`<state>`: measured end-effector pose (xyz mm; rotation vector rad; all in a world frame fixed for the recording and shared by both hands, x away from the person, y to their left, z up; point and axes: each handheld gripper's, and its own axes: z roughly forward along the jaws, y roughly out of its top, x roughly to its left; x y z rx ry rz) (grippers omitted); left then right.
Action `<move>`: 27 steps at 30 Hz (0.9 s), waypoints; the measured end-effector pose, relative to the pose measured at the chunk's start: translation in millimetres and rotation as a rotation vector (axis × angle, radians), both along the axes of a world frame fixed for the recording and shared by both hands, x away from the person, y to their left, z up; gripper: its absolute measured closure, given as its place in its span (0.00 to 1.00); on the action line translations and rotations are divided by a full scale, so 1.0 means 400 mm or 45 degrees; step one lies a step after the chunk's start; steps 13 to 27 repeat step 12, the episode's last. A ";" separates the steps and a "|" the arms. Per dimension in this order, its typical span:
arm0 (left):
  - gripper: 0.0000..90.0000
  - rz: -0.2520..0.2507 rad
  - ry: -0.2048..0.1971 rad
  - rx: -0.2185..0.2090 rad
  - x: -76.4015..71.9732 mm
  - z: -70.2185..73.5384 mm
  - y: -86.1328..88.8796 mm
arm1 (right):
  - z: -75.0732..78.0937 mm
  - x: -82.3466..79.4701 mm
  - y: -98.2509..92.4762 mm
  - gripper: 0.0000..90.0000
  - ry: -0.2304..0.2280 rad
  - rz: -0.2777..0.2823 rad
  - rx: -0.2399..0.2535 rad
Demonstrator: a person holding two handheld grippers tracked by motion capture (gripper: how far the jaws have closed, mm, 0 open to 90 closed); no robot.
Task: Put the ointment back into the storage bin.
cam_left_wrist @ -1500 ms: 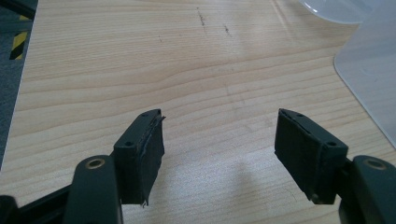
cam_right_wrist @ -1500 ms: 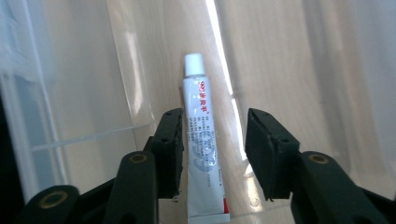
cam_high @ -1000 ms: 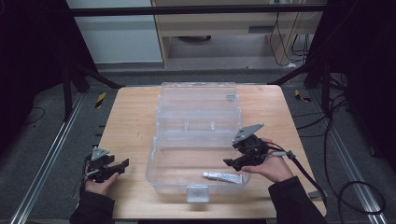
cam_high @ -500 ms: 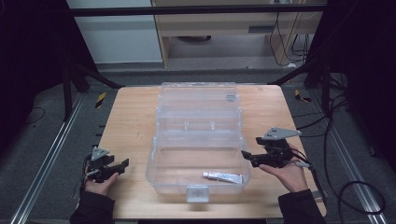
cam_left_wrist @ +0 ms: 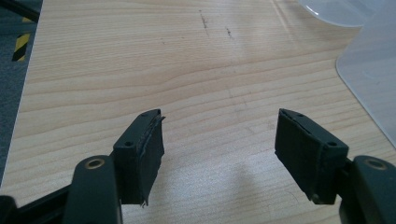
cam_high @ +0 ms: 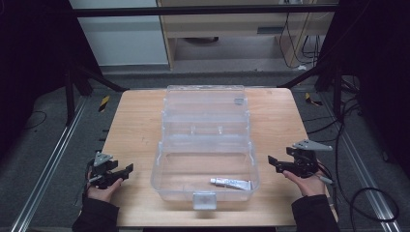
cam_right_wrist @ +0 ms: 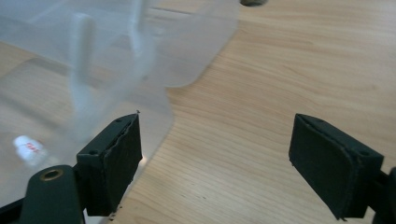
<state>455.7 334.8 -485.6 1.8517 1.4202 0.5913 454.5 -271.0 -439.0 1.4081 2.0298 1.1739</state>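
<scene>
The right tool [cam_high: 273, 163] now sits at the right of the high view, outside the clear plastic box [cam_high: 205, 145], having drawn back from over the box's near tray since a second ago; its jaws have just been opening and stand spread with nothing between them. The small white tube [cam_high: 231, 183] lies alone on the floor of that tray, toward the lower right of the box, which suggests the placing is done and closing the raised lid [cam_high: 205, 104] may come next. The left tool [cam_high: 123, 170] rests at the lower left on the wooden surface [cam_high: 135, 130], jaws apart and empty. Bare wood flanks the box on both sides, giving each hand room, though the right tool lies close to the surface's right edge, and the box's near latch [cam_high: 203, 199] almost reaches the front edge.
</scene>
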 end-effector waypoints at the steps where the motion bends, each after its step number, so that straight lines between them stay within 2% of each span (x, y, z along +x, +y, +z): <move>1: 0.36 0.001 -0.003 0.001 0.001 -0.001 0.000 | -0.009 0.001 -0.009 0.18 0.002 -0.021 0.002; 6: 0.35 -0.001 -0.005 0.001 0.001 -0.001 0.000 | -0.055 0.009 -0.042 0.17 0.010 -0.129 0.003; 9: 0.35 0.000 -0.008 0.003 0.001 -0.001 -0.001 | -0.082 0.014 -0.052 0.16 0.037 -0.174 0.021; 12: 0.34 -0.001 -0.008 0.006 0.002 -0.003 -0.002 | -0.096 0.017 -0.055 0.15 0.045 -0.184 -0.016; 27: 0.34 -0.001 -0.008 0.006 0.002 -0.003 -0.002 | -0.096 0.017 -0.055 0.15 0.045 -0.184 -0.016</move>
